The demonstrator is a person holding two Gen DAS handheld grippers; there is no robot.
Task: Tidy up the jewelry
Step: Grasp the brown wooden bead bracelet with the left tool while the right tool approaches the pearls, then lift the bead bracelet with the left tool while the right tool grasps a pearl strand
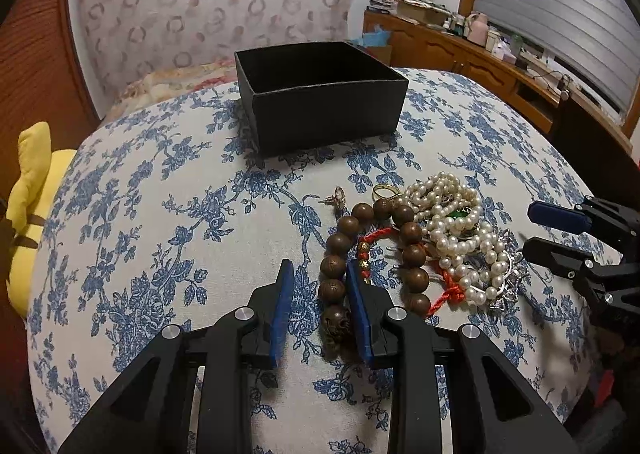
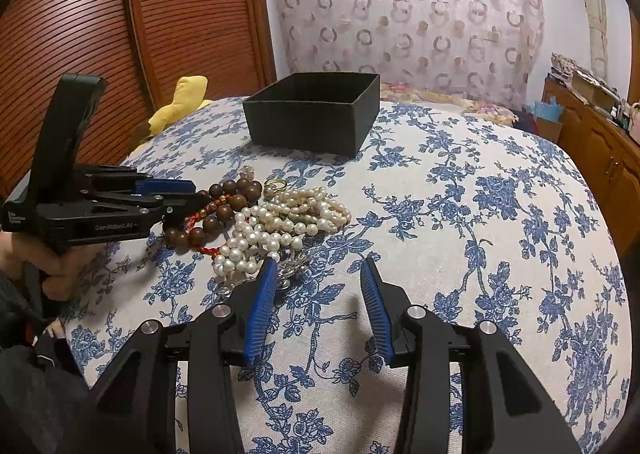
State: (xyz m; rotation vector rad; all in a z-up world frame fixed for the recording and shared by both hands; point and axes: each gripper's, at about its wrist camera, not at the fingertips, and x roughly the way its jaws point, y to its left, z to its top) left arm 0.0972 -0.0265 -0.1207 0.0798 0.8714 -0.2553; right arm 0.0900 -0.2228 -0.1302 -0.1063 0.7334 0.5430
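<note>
Your jewelry lies in one tangled heap on the blue-flowered cloth (image 1: 168, 213) of the tabletop, toward its near right part as the left wrist camera sees it, well short of the black box (image 1: 320, 93) that stands open-topped near the far edge. The wooden bead bracelet (image 1: 412, 234) is a loop of large, dark-brown round beads, one of them carved. Inside the loop runs a red cord (image 1: 376, 234) strung with small gold beads. Touching its right side is a pile of pearl strands (image 1: 452, 213) — cream-white, many small beads, coiled over one another, with a bit of green showing among them. A silver ornament (image 1: 508, 286) peeks out under the pearls' right side. At the heap's far side sit a gold ring (image 1: 384, 190) and a small earring (image 1: 338, 195), just beside the wooden beads.

Your left gripper (image 1: 318, 282) is spread open, its blue pads straddling the near left arc of the wooden bracelet — the beads sit between them, not pinched. Your right gripper (image 2: 320, 272) also stands open, above bare cloth just beside the pearls. On the left gripper's body, in the right wrist view, you can read "GenRobot.AI"; a smaller white label beside it is too small to read.
</note>
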